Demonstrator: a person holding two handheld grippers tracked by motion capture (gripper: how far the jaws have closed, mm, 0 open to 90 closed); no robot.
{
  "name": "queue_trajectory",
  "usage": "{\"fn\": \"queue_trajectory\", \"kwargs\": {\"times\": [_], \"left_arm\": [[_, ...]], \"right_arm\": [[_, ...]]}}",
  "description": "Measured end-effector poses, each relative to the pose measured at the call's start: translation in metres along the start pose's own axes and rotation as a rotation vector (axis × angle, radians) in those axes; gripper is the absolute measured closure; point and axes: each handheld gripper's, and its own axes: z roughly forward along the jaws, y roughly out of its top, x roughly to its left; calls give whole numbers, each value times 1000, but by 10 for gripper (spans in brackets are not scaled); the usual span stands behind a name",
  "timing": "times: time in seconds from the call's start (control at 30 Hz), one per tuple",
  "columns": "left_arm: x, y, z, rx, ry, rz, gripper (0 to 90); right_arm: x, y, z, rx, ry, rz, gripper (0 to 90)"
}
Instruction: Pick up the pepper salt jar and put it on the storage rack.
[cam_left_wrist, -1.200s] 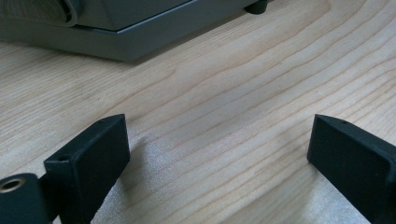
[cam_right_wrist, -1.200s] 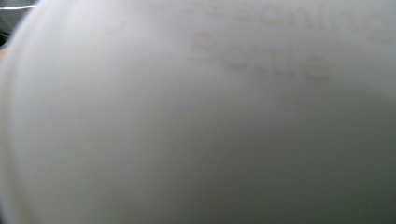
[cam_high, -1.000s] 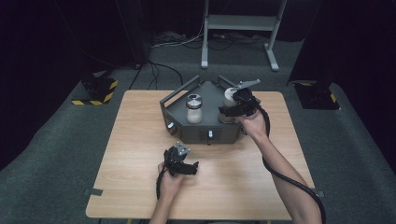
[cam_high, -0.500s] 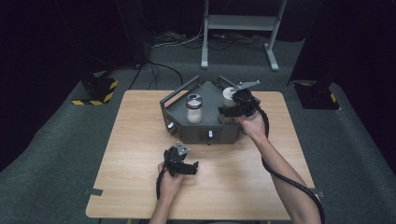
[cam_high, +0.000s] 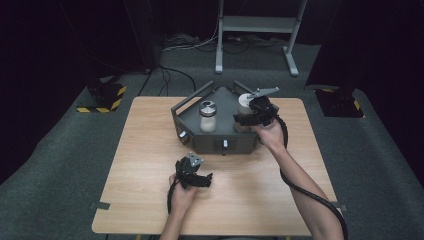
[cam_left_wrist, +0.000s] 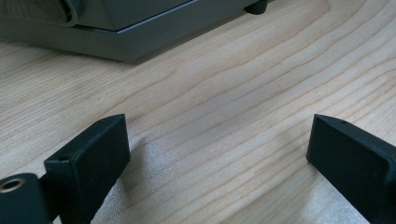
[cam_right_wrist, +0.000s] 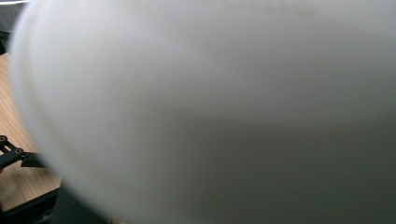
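Note:
A dark grey angular tray (cam_high: 220, 145) sits at the far middle of the wooden table (cam_high: 145, 135). In its left half stands a clear jar (cam_high: 208, 118) with a metal lid. In its right half stands a white jar (cam_high: 244, 103), and my right gripper (cam_high: 248, 115) is shut on it from the near side. The right gripper view has that white jar (cam_right_wrist: 210, 112) blurred and very close. My left gripper (cam_high: 198, 176) rests low over the table in front of the tray, open. Its jaws (cam_left_wrist: 217, 135) stand wide apart over bare wood with nothing between them.
The tray's near wall (cam_left_wrist: 121, 37) lies just ahead of the left gripper. Off the table, yellow-and-black striped blocks (cam_high: 102, 96) lie on the carpet at left and right, and a metal stand (cam_high: 257, 30) with cables is behind.

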Motion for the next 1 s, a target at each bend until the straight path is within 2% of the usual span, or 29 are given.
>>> {"fn": "queue_trajectory", "kwargs": {"times": [0.17,0.47,0.6,1.0], "left_arm": [[0,0,0,0,0,0,59],[0,0,0,0,0,0,59],[0,0,0,0,0,-1,59],[0,0,0,0,-1,-2,59]], "right_arm": [[-1,-2,0,-8,3,5,294],[-4,-15,5,-40,14,27,132],[-7,-20,4,-58,32,25,110],[-8,-30,-3,-74,34,9,90]]}}
